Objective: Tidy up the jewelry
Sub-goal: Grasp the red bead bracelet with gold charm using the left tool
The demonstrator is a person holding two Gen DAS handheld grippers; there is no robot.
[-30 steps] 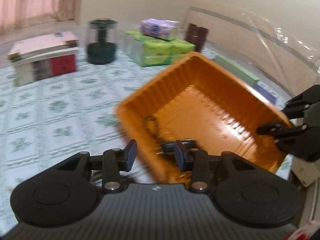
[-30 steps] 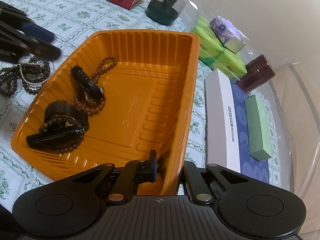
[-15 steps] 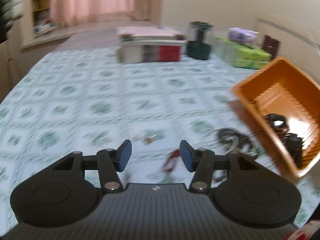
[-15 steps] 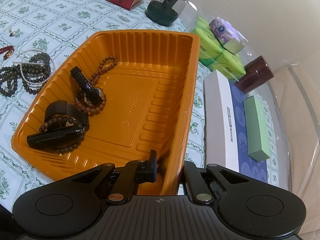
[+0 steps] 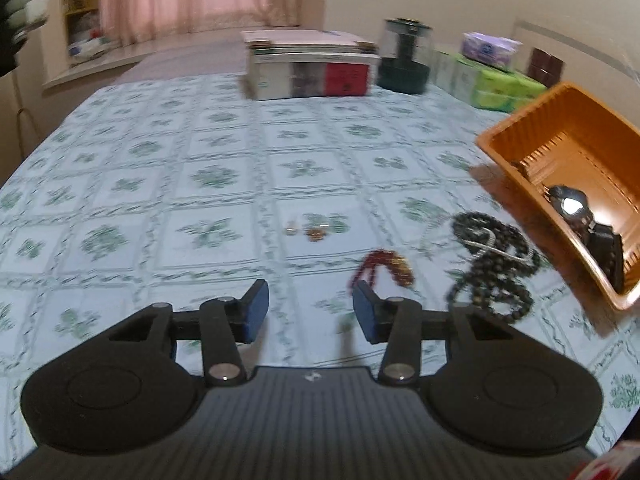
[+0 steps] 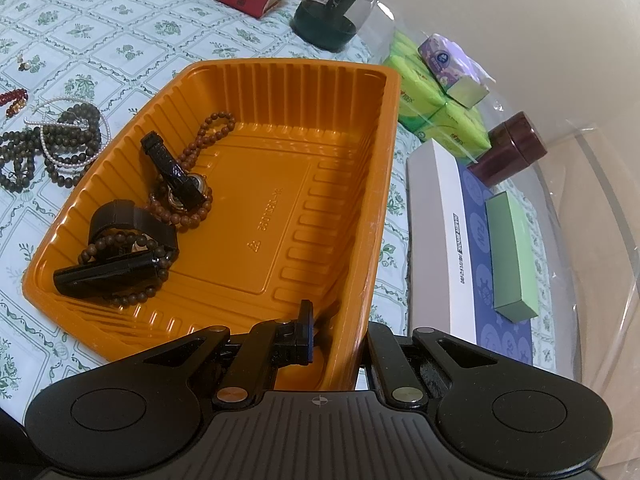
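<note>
My right gripper (image 6: 340, 328) is shut on the near wall of the orange tray (image 6: 280, 200), one finger inside and one outside. In the tray lie a black-strap watch (image 6: 172, 168), a brown bead bracelet (image 6: 212, 128) and a black band (image 6: 120, 216). My left gripper (image 5: 310, 300) hovers over the tablecloth, its jaws closing with nothing between them. Just beyond its right finger lies a red bead bracelet (image 5: 384, 266). Farther right is a pile of dark beads (image 5: 492, 264) with a pale bracelet on it. Small earrings (image 5: 316, 232) lie straight ahead.
At the table's far side stand a stack of books (image 5: 308, 64), a glass-domed jar on a dark green base (image 5: 404, 60) and green tissue packs (image 5: 504, 84). Right of the tray lie a white-and-blue box (image 6: 452, 232), a green box (image 6: 512, 256) and a brown jar (image 6: 508, 148).
My left gripper swung away from the tray to the left and now faces the loose jewelry on the cloth. The right gripper and the tray have not moved.
</note>
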